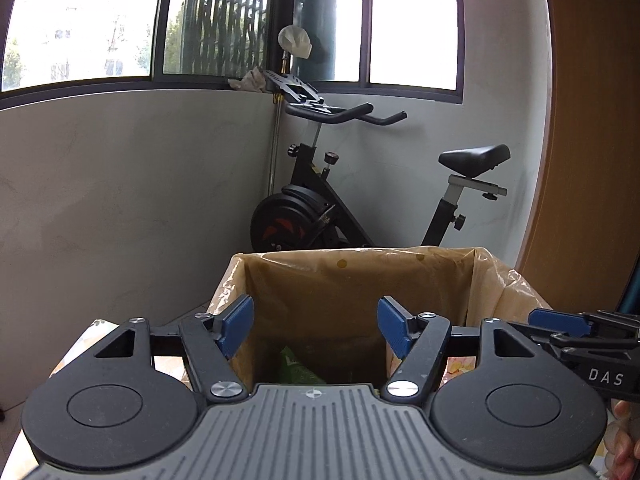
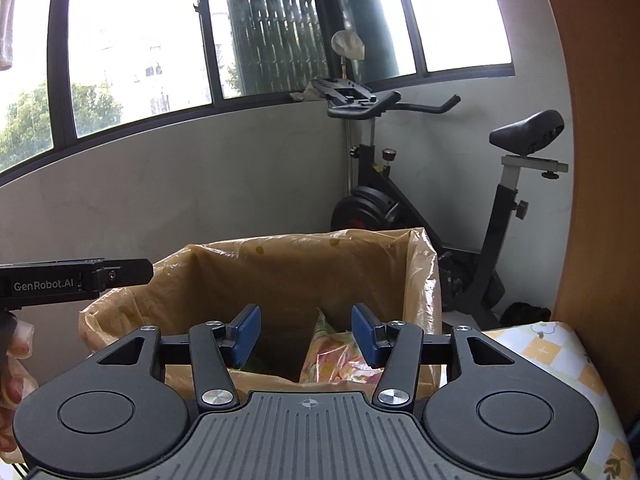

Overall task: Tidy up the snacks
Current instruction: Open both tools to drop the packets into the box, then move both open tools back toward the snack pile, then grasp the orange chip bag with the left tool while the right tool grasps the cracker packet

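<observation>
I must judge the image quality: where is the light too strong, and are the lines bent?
Left wrist view: the window panes are blown out white and the window sill curves from fisheye. Right wrist view: same overexposed panes; the wooden panel bows; inside of the lined box is dim.

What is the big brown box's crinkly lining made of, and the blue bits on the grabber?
The lining looks like thin, see-through yellowish plastic film: it wrinkles and shines over the box rim. The blue pads look like matte ribbed rubber or soft plastic; which, I can't tell.
</observation>
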The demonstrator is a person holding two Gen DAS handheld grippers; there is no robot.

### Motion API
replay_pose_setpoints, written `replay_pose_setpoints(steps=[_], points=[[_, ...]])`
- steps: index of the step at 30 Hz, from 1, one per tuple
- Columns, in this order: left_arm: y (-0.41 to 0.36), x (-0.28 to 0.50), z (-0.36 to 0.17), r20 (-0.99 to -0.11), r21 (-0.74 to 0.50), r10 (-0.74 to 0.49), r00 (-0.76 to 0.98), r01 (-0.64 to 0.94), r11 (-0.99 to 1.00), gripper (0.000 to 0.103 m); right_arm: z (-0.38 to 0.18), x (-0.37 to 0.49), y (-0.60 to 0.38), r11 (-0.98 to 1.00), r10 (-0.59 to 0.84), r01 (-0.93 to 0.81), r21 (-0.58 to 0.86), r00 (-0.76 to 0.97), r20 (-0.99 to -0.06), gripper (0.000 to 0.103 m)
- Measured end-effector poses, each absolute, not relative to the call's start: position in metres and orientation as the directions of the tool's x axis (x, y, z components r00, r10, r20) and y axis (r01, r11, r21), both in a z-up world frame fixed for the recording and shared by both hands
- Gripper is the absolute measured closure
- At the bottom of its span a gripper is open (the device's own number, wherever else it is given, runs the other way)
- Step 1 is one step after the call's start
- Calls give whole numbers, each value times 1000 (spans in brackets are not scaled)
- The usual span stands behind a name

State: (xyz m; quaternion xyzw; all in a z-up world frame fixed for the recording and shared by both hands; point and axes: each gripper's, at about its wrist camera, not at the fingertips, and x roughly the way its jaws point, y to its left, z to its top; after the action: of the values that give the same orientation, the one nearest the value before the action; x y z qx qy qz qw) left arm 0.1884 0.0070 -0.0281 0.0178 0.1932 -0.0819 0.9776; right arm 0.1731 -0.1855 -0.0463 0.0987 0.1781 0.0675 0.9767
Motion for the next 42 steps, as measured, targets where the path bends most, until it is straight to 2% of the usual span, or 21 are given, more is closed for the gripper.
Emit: replay_pose_setpoints(steps=[13, 21, 30, 32, 42], points=[[24, 146, -13, -396, 16, -138, 908, 157, 988, 31, -37, 114, -195, 966, 171, -103, 238, 944, -282, 55], [66, 116, -30, -434, 4, -124, 893, 139, 990, 31, -58, 78, -202, 970, 148, -81, 228, 943, -297, 55], [110, 112, -98, -524, -32, -122, 843, 124, 992, 30, -119, 62, -195, 986, 105, -46, 160, 917, -384, 51], [116, 113, -115, -538, -48, -130, 833, 124, 991, 26, -137, 59, -194, 986, 109, -46, 158, 900, -422, 51], [133, 124, -164, -599, -107, -162, 784, 122, 987, 26, -215, 62, -184, 994, 108, -66, 90, 763, -637, 44]])
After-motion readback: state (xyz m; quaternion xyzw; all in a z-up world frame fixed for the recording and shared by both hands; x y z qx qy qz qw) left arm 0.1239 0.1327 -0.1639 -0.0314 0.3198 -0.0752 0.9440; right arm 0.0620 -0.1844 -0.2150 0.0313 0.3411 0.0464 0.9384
